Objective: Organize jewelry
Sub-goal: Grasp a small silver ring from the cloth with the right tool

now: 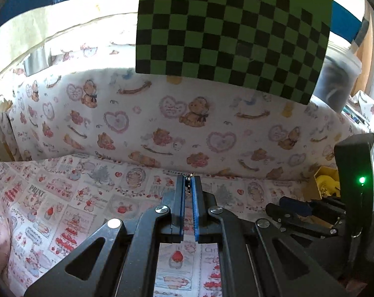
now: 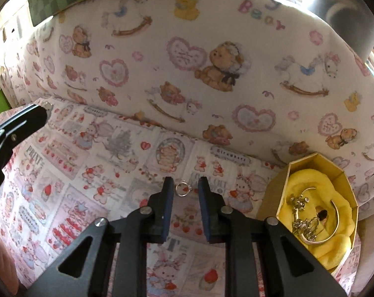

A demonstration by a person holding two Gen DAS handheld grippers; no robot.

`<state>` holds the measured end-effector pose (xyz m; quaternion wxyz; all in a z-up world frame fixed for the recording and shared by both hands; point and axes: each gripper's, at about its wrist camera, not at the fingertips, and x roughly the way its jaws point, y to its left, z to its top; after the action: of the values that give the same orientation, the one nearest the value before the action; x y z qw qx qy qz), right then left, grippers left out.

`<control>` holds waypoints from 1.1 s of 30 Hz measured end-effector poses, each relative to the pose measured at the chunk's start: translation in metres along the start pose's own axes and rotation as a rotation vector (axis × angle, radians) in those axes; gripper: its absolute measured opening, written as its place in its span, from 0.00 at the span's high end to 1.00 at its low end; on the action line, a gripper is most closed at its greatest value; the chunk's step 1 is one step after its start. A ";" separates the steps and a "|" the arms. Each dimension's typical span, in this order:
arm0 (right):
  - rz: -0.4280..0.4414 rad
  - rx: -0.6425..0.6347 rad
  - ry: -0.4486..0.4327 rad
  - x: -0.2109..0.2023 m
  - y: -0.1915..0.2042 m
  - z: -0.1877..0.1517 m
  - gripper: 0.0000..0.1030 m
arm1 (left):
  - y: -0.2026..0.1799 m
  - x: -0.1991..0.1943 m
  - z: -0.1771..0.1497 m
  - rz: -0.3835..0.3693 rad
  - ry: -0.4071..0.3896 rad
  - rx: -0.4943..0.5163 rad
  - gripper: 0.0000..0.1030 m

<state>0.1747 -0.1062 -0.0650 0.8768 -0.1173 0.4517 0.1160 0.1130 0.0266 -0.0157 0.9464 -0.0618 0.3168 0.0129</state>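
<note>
Left gripper (image 1: 189, 178) has its blue-padded jaws drawn nearly together, pinching a small metallic piece (image 1: 188, 179) at the very tips; the piece is too small and too hidden to identify beyond a glint of metal, likely jewelry. It is held above the printed cloth (image 1: 70, 198), a strawberry-and-bunny patchwork pattern covering the work surface. Right gripper (image 2: 185, 182) has its jaws moderately wide and holds nothing. A silver ring (image 2: 182, 189) lies flat on the cloth between the two fingertips, nearer the left finger; whether either pad touches it cannot be told. To the right of that gripper stands an octagonal cardboard box (image 2: 269, 198), lined with crumpled yellow fabric (image 2: 310, 180). Inside, on the fabric: a thin bangle (image 2: 335, 219) curving along the right side, and a tangle of silver chain and charm pieces (image 2: 301, 216) to the left of it, with another ornate piece lower down. Behind the surface rises a padded backdrop (image 2: 187, 79) printed with teddy bears, hearts and rocking horses. A green-and-black checkerboard board (image 1: 234, 32) leans above the backdrop. In the right wrist view the left gripper's body shows at the far left edge, well apart from the ring.
</note>
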 end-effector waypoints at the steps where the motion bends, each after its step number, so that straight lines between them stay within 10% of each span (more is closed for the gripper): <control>1: -0.004 -0.005 0.003 0.001 0.001 0.000 0.86 | 0.001 0.000 0.000 -0.008 0.006 -0.007 0.96; 21: 0.073 0.005 -0.099 -0.043 0.002 -0.028 0.96 | -0.011 -0.031 0.003 -0.017 -0.066 0.043 0.96; 24: 0.066 0.023 -0.053 -0.034 0.004 -0.020 0.80 | -0.008 -0.029 0.004 -0.017 -0.056 0.027 0.96; 33: -0.006 0.023 0.021 0.007 0.010 -0.003 0.80 | 0.006 -0.021 0.007 0.005 -0.037 0.007 0.96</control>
<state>0.1732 -0.0968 -0.0730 0.8736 -0.1097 0.4620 0.1071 0.1002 0.0335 0.0015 0.9522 -0.0575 0.2996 0.0153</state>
